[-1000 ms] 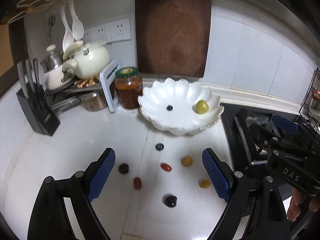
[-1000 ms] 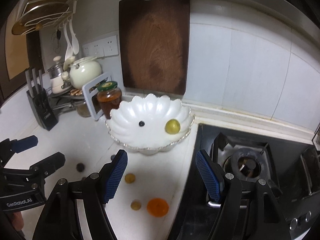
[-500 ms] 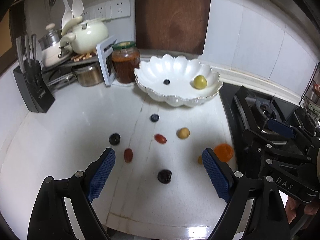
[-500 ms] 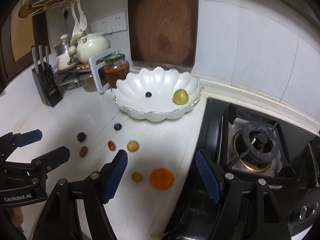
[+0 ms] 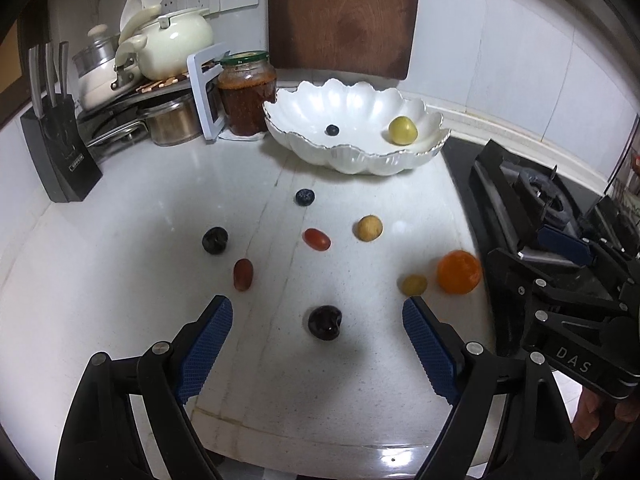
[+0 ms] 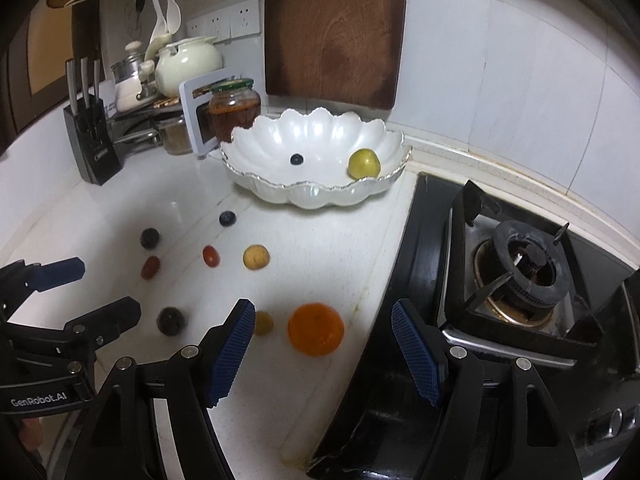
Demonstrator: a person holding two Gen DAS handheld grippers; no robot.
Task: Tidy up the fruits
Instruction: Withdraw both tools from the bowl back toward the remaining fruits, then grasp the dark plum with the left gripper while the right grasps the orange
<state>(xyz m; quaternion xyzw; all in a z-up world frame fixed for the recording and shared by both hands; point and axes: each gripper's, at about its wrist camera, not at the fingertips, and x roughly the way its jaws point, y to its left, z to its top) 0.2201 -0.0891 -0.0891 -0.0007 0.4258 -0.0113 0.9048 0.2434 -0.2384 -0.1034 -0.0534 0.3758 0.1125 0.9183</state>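
On the white counter [image 5: 120, 264] lie small fruits, with a black stove [image 6: 520, 280] on the right and a brown cutting board [image 5: 344, 16] leaning on the far wall. A white, wavy-edged bowl [image 5: 360, 160] sits at the far side of the counter. Inside it are a yellow-green fruit [image 5: 403, 130] on the right and a tiny blueberry [image 5: 331, 130] in the middle.

The left gripper [image 5: 318, 318] is wide open, and its jaws are closing a little. A dark cherry [image 5: 325, 322] lies on the counter between the blue pads [image 5: 208, 340] — they do not touch it. The right gripper [image 6: 324, 322] is open too, and holds nothing. An orange [image 6: 316, 335] sits between its blue pads [image 6: 232, 344], with a gap on each side.

Other fruits are spread out on the counter. A yellow ball [image 5: 369, 229] is near the middle. A small yellow-green fruit [image 5: 414, 284] sits just left of the orange. A red tomato [image 5: 317, 239], a dark red grape [image 5: 243, 274], a dark round fruit [image 5: 215, 241] and a second blueberry [image 5: 305, 197] lie apart from each other.

On the far left stand a jar with a green lid [image 5: 247, 94], a cream pot [image 5: 176, 46] and a black knife block [image 5: 58, 152].

In the right wrist view the right gripper's left pad hides part of the small yellow-green fruit. The right gripper shows at the right edge of the left wrist view, cut off — only fingertips [image 5: 592, 416] of the hand holding it peek out. The dark fruits are too dim for me to tell just what they are.
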